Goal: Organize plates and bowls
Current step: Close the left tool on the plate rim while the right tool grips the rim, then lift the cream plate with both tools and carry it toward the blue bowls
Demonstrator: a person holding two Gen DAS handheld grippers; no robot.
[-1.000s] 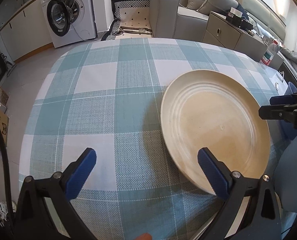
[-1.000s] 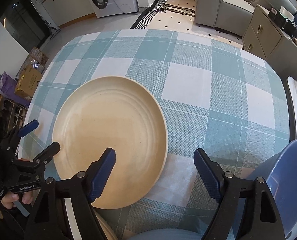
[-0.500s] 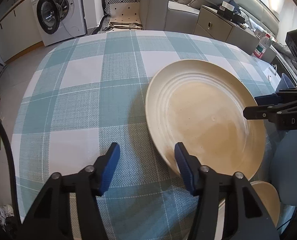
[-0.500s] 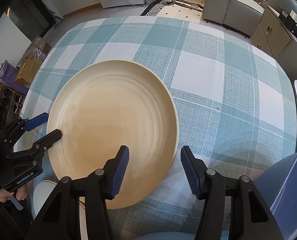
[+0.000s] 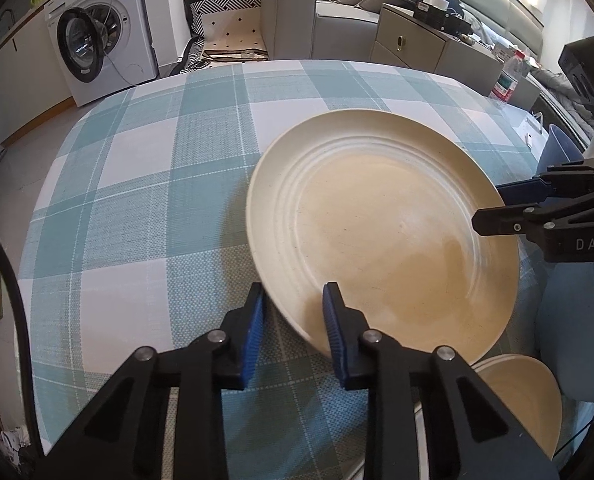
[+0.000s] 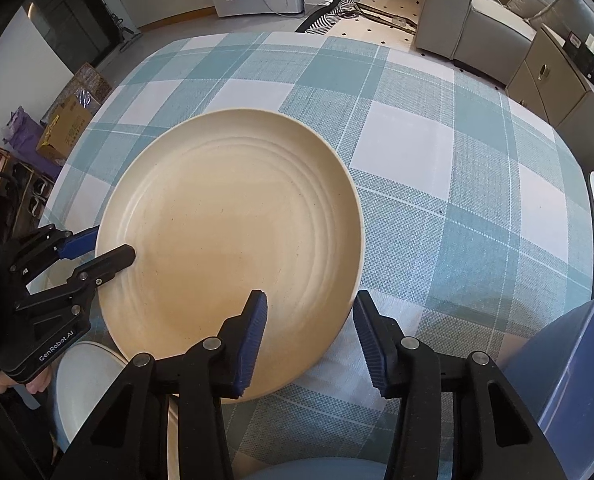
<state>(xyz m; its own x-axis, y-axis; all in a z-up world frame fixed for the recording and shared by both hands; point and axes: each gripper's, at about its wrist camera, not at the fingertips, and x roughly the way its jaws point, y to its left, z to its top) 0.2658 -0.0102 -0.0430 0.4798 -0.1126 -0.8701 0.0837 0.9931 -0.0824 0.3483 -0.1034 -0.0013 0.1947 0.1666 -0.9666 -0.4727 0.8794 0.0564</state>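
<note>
Left wrist view: left gripper jaws are clamping big plate near rim on counter; right gripper jaws closing astride right rim; keep lift level w/ both.

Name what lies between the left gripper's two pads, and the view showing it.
The rim of the large cream plate lies between them, with the left gripper shut on it. The left wrist view shows this.
</note>
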